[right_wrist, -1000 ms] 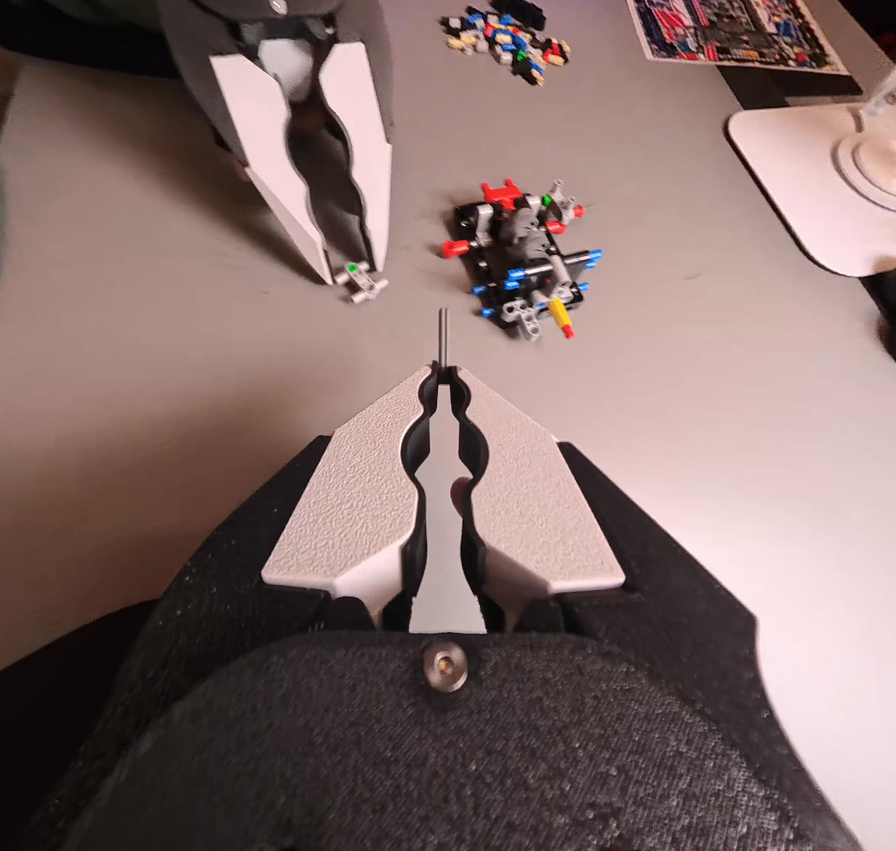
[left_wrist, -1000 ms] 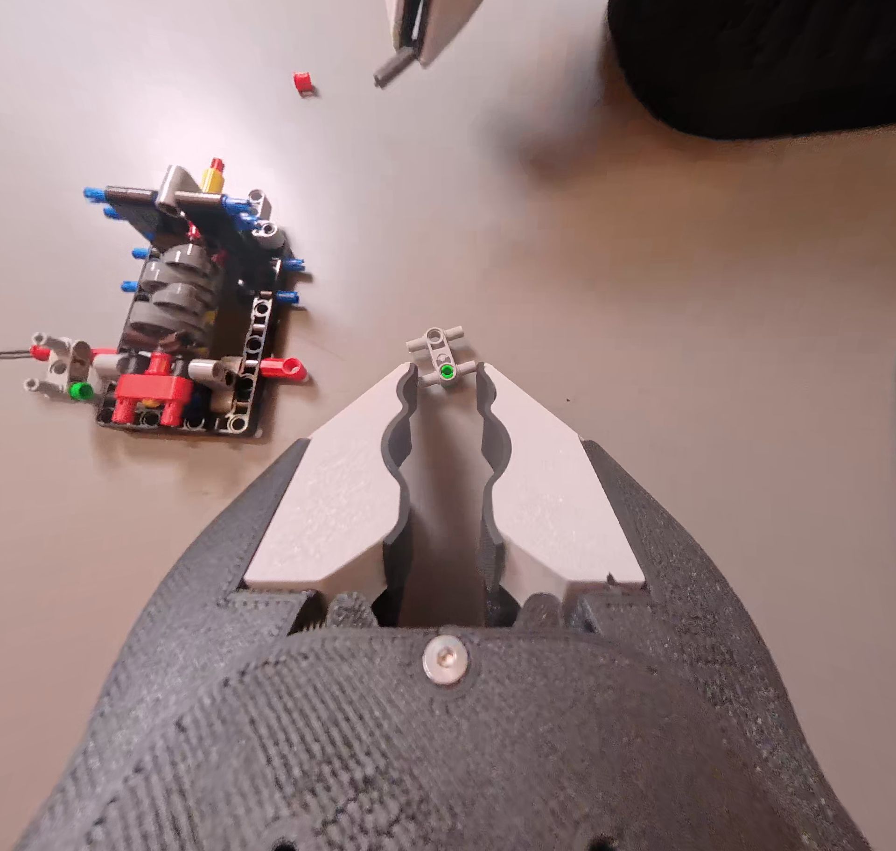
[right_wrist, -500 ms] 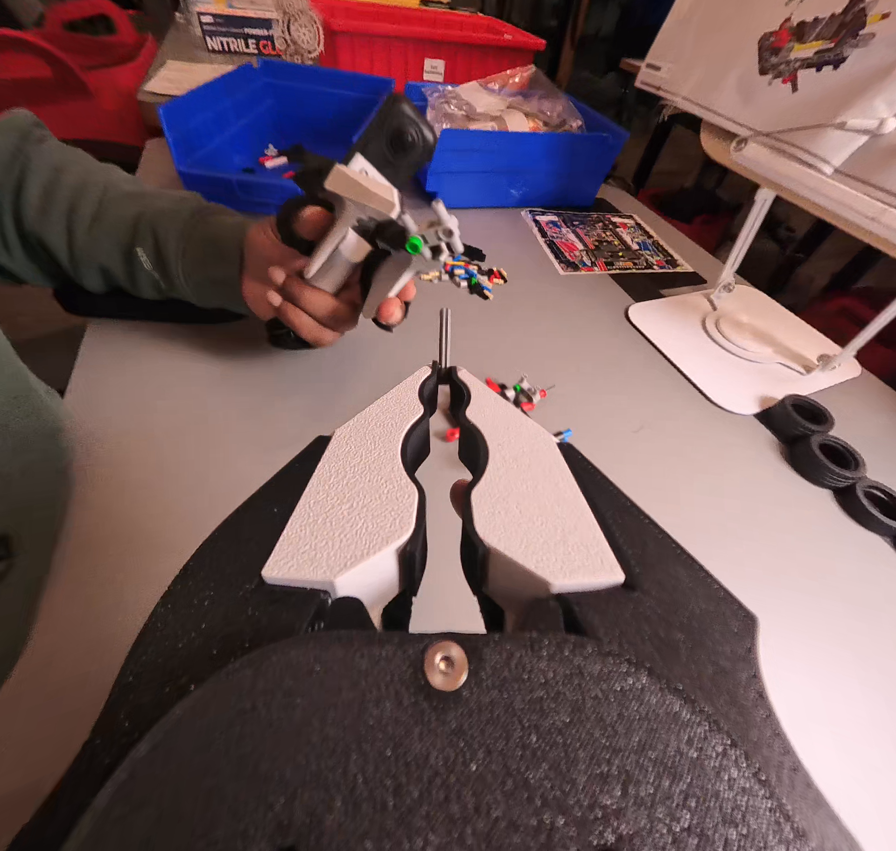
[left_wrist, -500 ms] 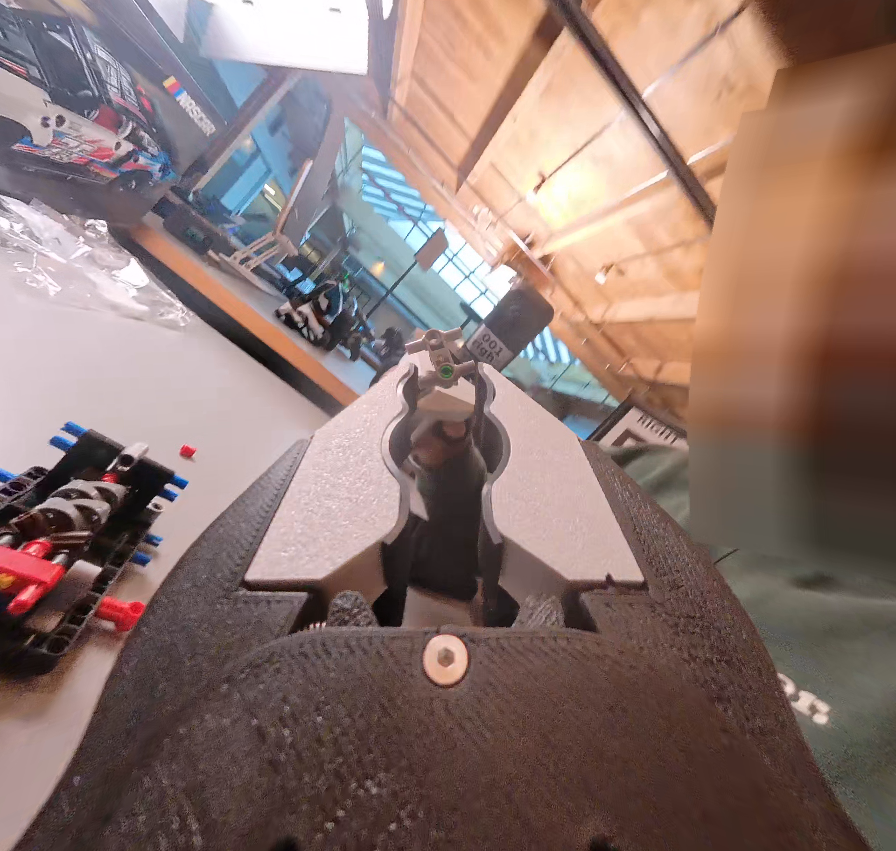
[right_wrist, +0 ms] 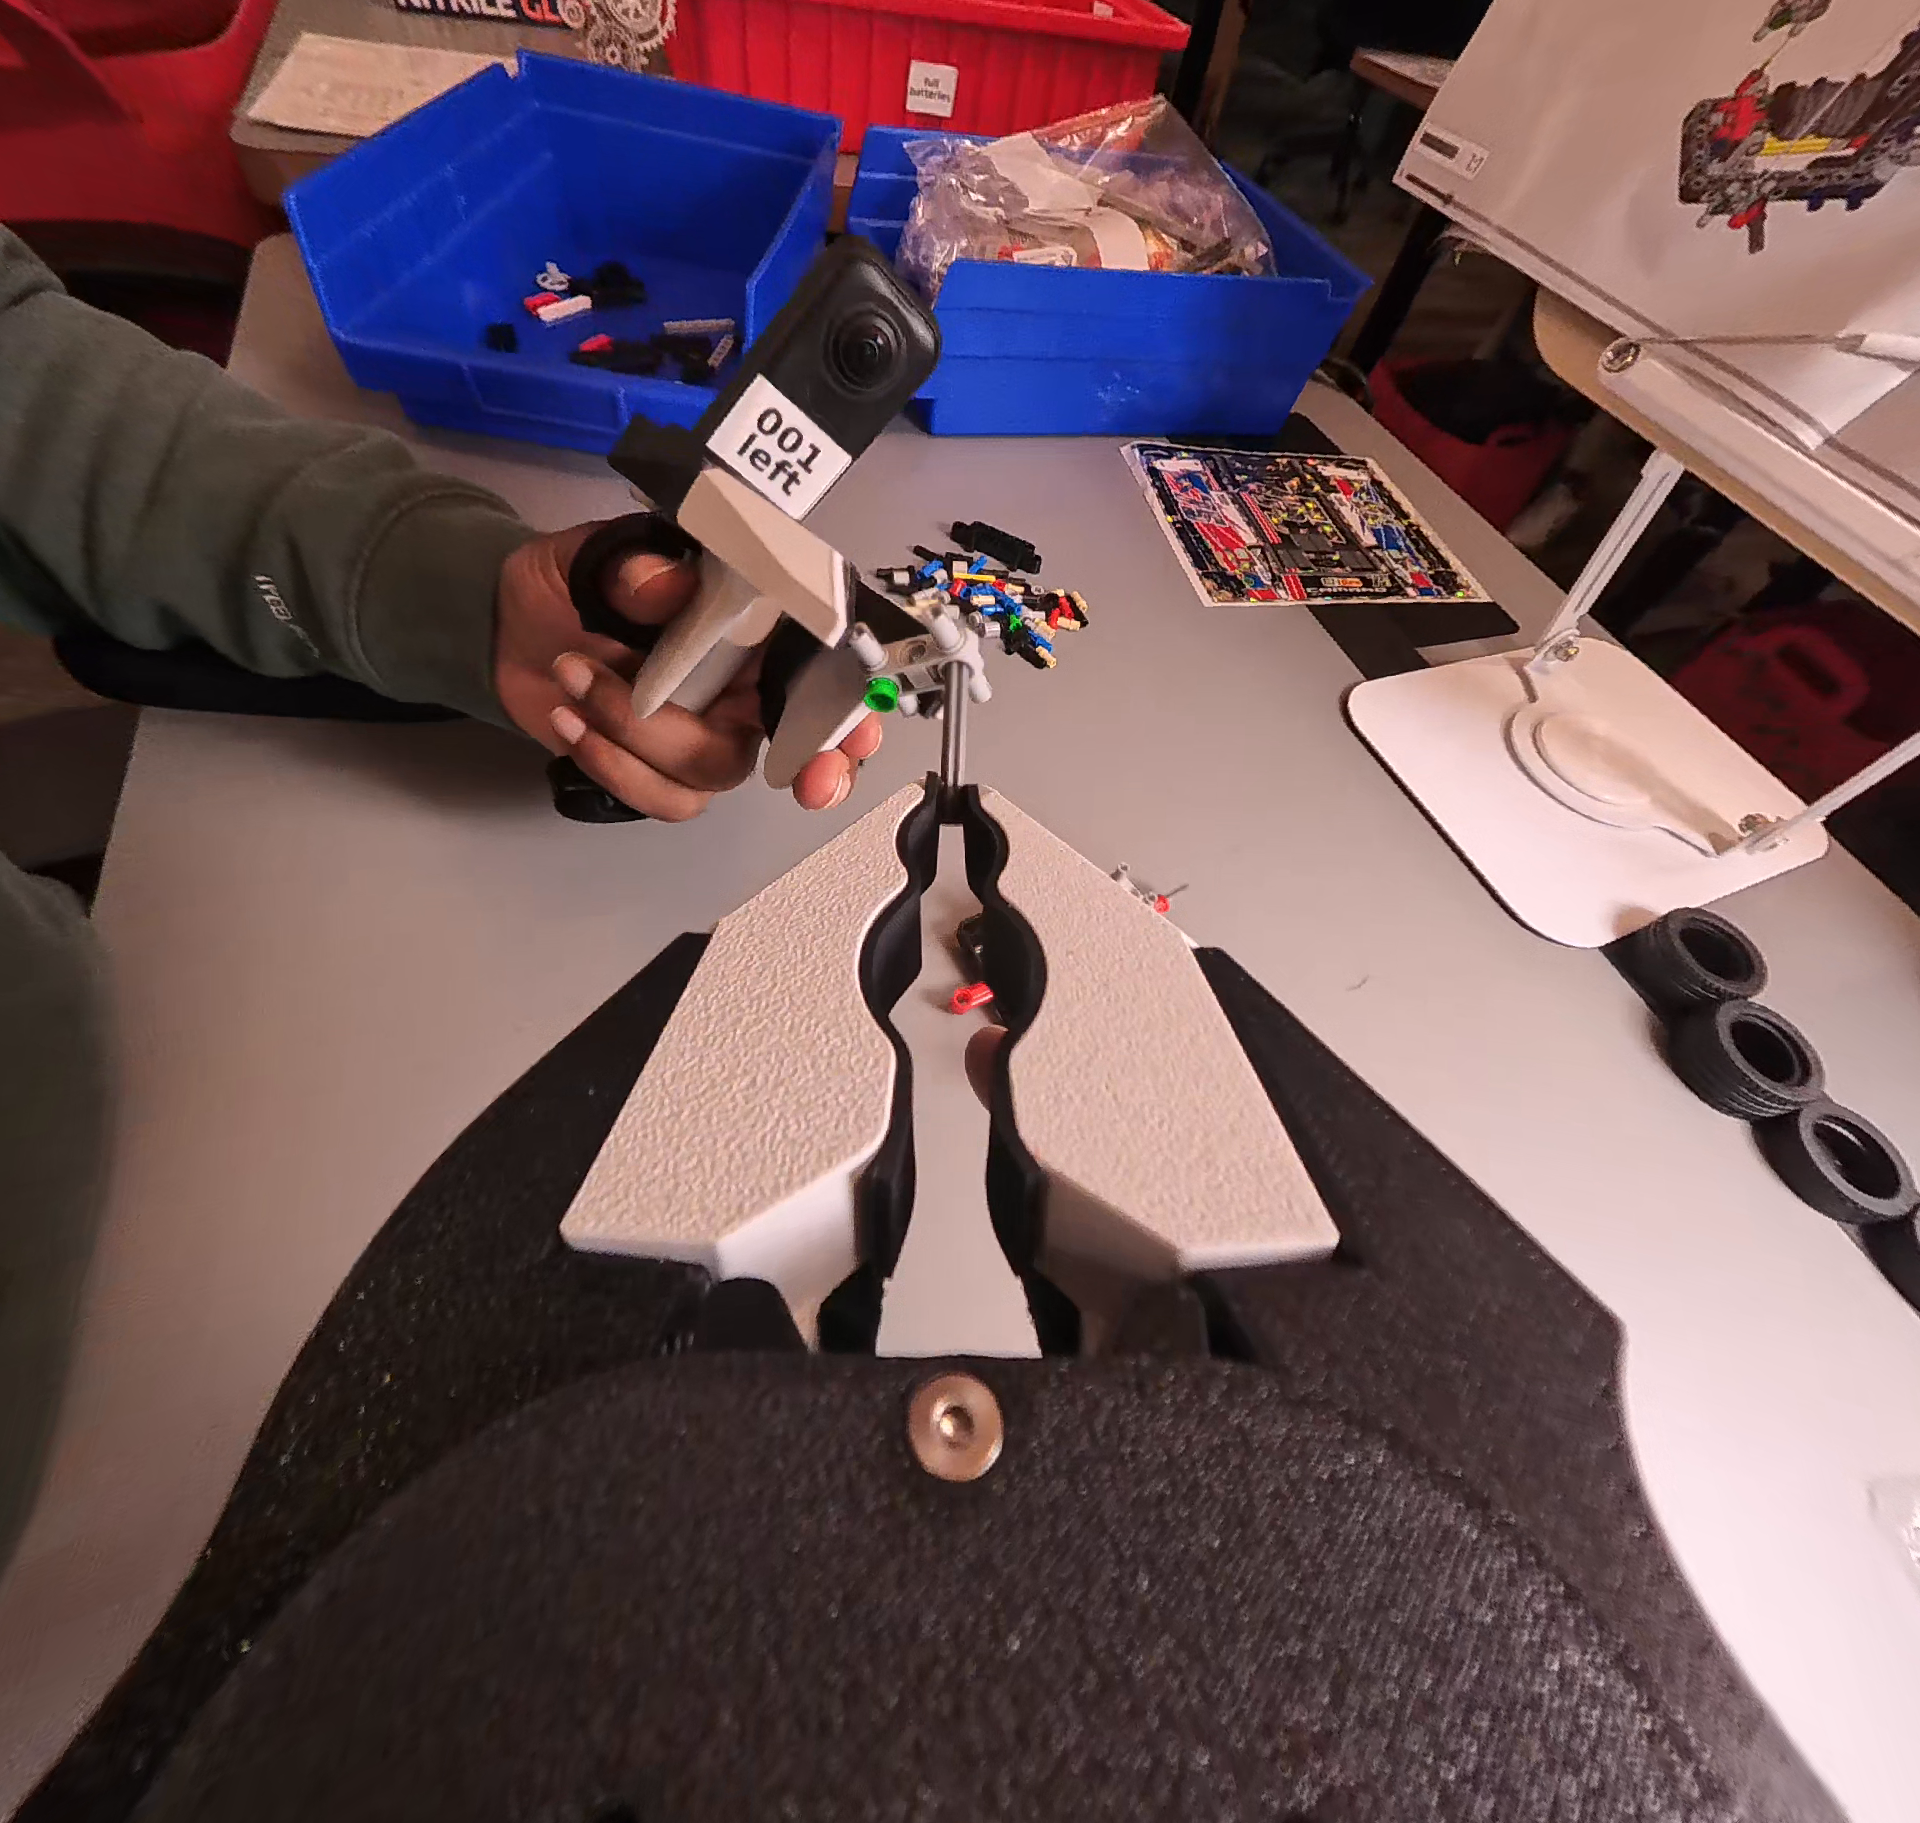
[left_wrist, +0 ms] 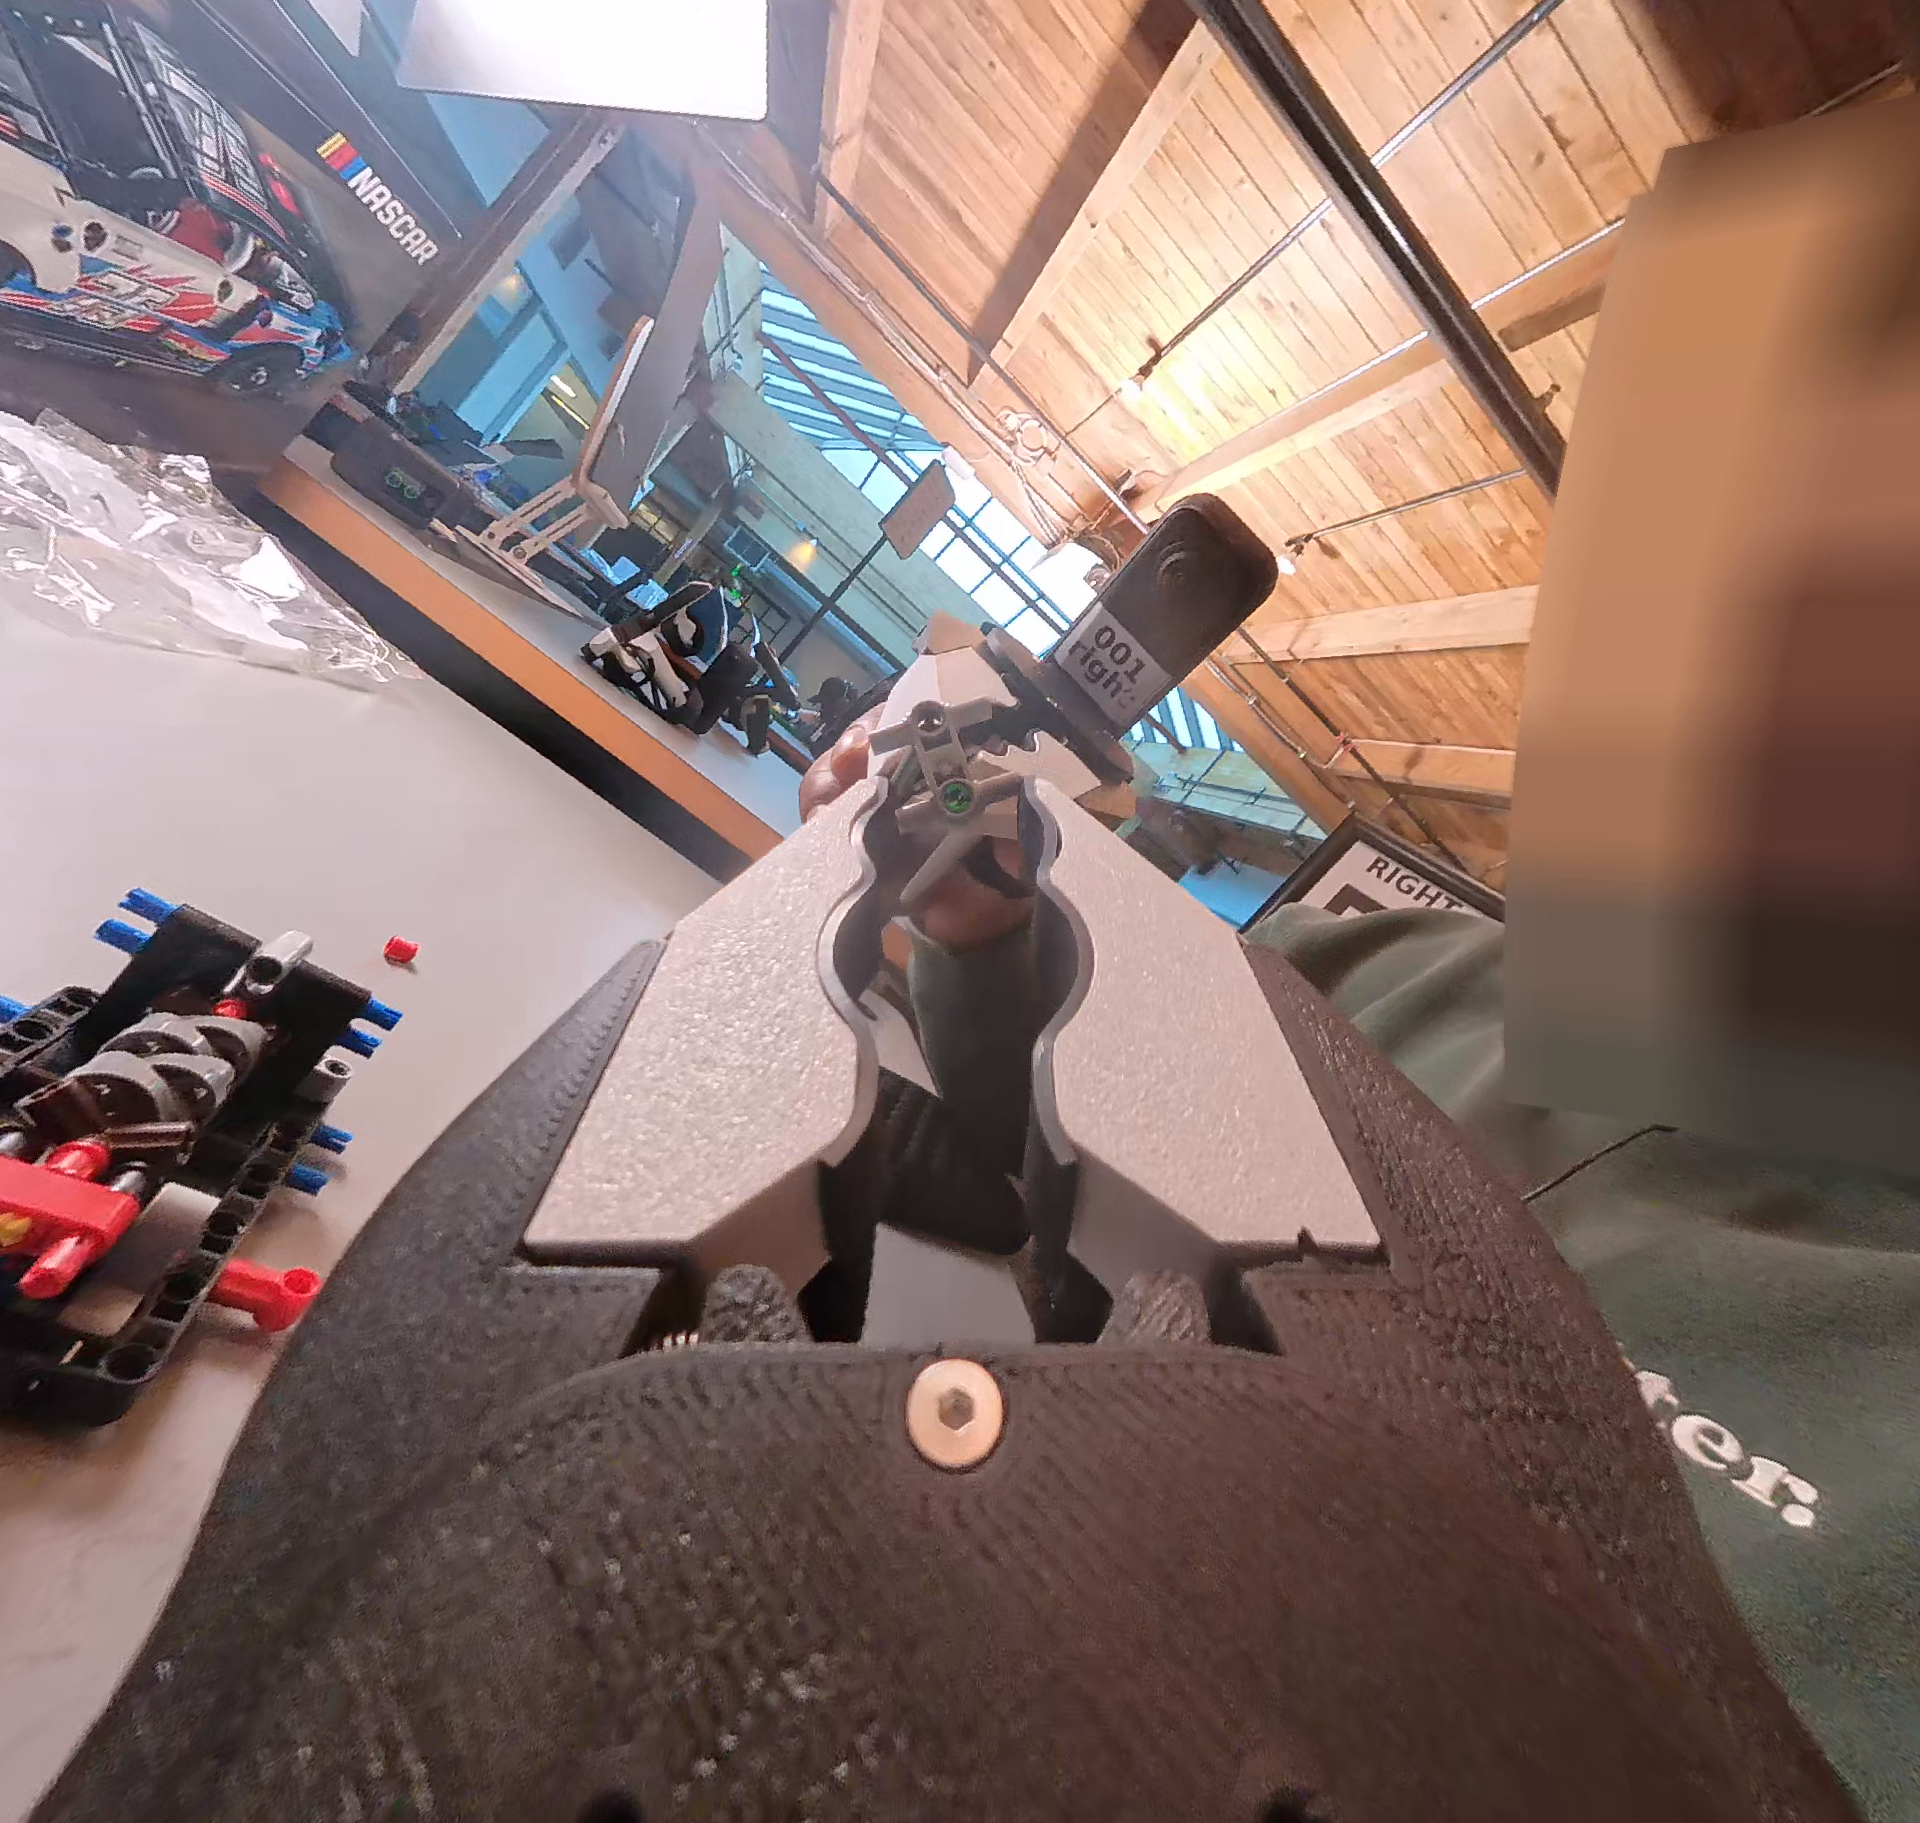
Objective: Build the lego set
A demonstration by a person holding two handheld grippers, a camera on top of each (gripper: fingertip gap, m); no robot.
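A: Starting nearest the lens, what is gripped by the right gripper (right_wrist: 948, 805)?

B: A thin dark grey axle (right_wrist: 952, 734) is pinched at the very tips, the jaws pressed almost together on its lower end, so that most of its length is left free. That exposed length is probably wanted for threading

A: And just beyond it?

B: The axle's upper end is met by a small grey connector piece (right_wrist: 928, 659) with a green pin (right_wrist: 880, 696), which is clamped between the tips of the left gripper (left_wrist: 956, 805). Both are raised above the grey table (right_wrist: 416, 942), seemingly so that hole and axle can be lined up in clear sight. Whether the axle is seated in the hole cannot be told

A: Where has the main build been left?

B: The black Technic chassis (left_wrist: 156, 1119), with blue pins and red parts, is lying on the table to the left of the left gripper, well apart from the joining work. A tiny red bush (left_wrist: 399, 948) is near it

A: Farther off?

B: A heap of loose pieces (right_wrist: 987, 599) is kept mid-table, presumably within reach, with a sticker sheet (right_wrist: 1299, 526), blue bins (right_wrist: 561, 246) and an instruction booklet on a stand (right_wrist: 1662, 111) behind
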